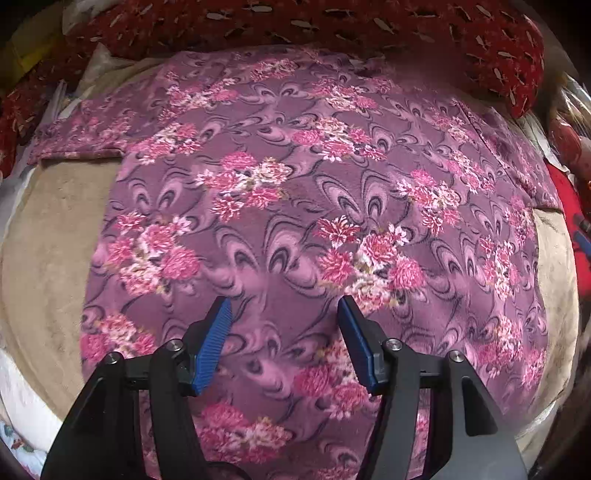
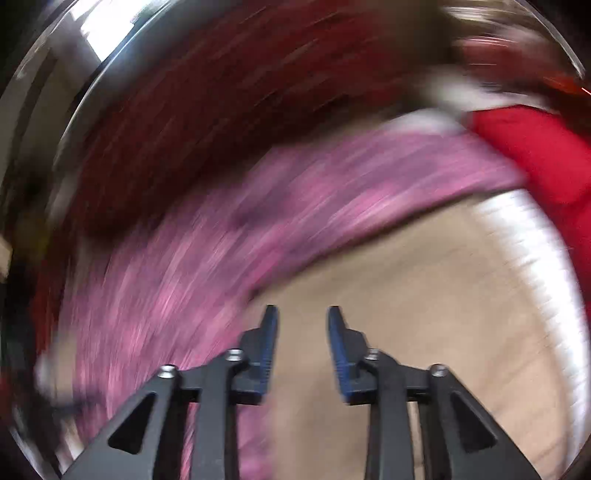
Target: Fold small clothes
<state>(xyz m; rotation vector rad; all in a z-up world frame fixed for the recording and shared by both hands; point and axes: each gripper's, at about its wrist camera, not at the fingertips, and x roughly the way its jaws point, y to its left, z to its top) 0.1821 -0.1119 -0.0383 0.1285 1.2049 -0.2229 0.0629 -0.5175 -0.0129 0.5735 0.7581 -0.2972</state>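
A purple top with pink flower print lies spread flat on a beige blanket, sleeves out to both sides. My left gripper is open and empty, above the lower middle of the top. In the right wrist view, which is motion-blurred, the same top runs across the left and middle. My right gripper is open and empty over the beige blanket, just right of the top's edge.
A dark red patterned cloth lies along the far edge. A bright red item sits at the right, also in the left wrist view. White fabric borders the blanket.
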